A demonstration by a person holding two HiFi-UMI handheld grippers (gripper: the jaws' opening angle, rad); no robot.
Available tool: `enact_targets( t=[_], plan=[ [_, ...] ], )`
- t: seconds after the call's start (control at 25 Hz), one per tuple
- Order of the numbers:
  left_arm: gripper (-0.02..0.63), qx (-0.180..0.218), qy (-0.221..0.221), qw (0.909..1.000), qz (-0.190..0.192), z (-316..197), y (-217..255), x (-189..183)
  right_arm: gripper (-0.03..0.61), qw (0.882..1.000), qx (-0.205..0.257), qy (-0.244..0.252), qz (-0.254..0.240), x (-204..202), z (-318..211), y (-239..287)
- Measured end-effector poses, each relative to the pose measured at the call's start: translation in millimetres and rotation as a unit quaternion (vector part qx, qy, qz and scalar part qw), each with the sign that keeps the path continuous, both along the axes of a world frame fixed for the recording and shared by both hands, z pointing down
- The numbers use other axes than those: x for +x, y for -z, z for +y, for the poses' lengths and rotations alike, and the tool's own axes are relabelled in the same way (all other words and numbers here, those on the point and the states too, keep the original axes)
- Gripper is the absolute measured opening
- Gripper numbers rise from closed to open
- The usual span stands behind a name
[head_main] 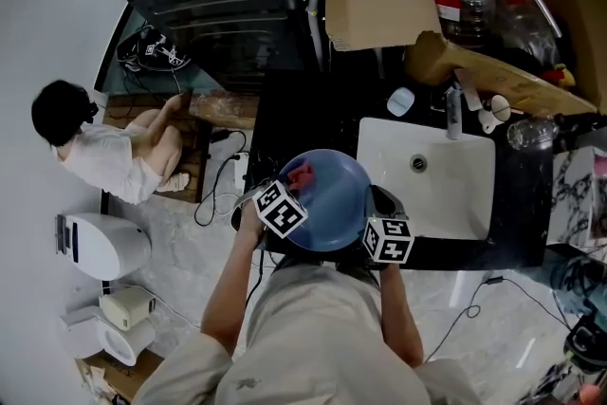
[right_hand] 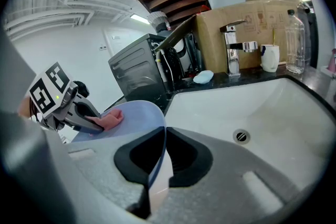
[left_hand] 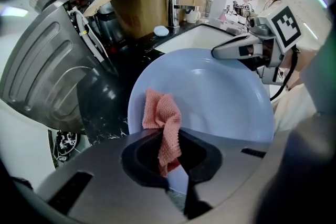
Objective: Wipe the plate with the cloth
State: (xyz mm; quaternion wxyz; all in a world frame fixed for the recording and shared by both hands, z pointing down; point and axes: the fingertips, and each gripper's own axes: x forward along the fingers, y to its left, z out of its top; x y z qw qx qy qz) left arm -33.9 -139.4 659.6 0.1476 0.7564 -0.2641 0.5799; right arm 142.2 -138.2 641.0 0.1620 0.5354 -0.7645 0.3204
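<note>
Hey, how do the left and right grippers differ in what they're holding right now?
The left gripper pinches the pink cloth and holds it against the face of the blue plate. The right gripper clamps that plate by its rim, edge-on. Both have their jaws shut on something.

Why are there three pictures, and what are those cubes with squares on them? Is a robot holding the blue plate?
No robot: a person holds two grabbing tools, called grippers. One picture comes from a camera on the person's head, looking down. The other two come from cameras riding on the grippers. The cubes are part of the grippers. The left gripper pinches a pink cloth in its fingers and rests it on the blue plate. The right gripper holds the plate by its rim, next to a white sink. Behind the sink stand a tap, a white cup, a clear bottle and a cardboard box.
</note>
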Motion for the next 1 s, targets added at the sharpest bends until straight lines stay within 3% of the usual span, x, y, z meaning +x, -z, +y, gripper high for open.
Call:
enact_targets(
  t=[0.52, 1.0],
  plan=[
    [0.034, 0.047, 0.022, 0.9985, -0.02, -27, -4, 5, 0.017, 1.0, -0.001, -0.003, -0.002, 0, 1, 0],
    [0.034, 0.067, 0.016, 0.9976, 0.006, -37, -1, 34, 0.017, 1.0, -0.001, -0.01, -0.002, 0, 0, 0]
  ],
)
